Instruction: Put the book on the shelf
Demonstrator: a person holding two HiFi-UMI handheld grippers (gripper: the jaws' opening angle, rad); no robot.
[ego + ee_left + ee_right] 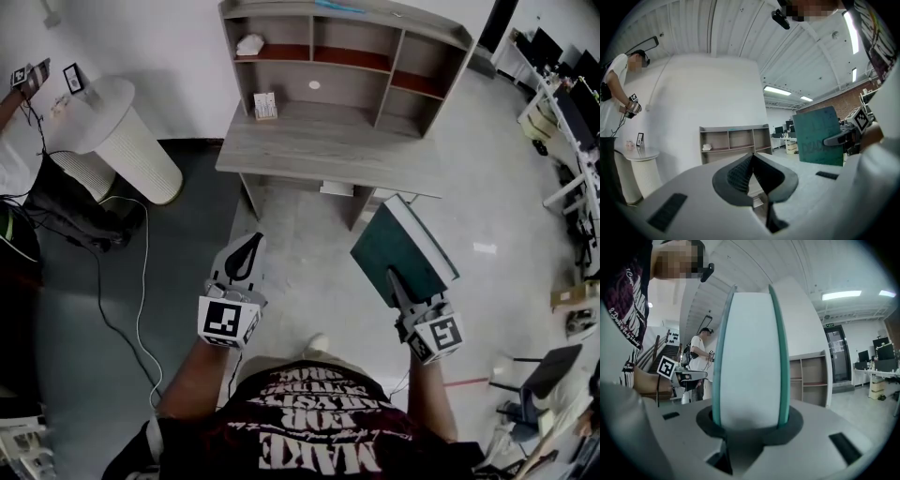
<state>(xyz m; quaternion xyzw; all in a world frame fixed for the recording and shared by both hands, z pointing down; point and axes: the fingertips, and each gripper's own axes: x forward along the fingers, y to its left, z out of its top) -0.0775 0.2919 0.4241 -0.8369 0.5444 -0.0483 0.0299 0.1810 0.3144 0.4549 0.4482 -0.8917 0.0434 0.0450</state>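
Book (403,253), green-covered with pale page edges, is clamped in the right gripper (393,277). The two jaws press one on each cover, and the page edges face back along the gripper. The book juts out ahead of the jaws with its covers upright, in the air and touching nothing else. The left gripper (251,246) is off to the book's left, well apart from it, with its jaws closed together and nothing between them. Ahead of both grippers and well apart from them stands the shelf (347,56), a wooden unit of open compartments set on the back of a desk (309,159); the book is not on it. In the shelf's upper left compartment, roughly ahead of the left gripper, lies a white lump (250,43). Below it, on the desk top, stands a small card (265,105). Out to the left of the left gripper is a round white stand (117,131) with a small picture frame (72,77) on its top. A pale cable (143,262) trails over the dark floor (84,309) between that stand and the left gripper. Further left, beside the stand, a second person (616,93) in a white top stands holding a small device. Far out to the right of the right gripper, on lighter floor, are office tables (572,112) with dark screens on them.
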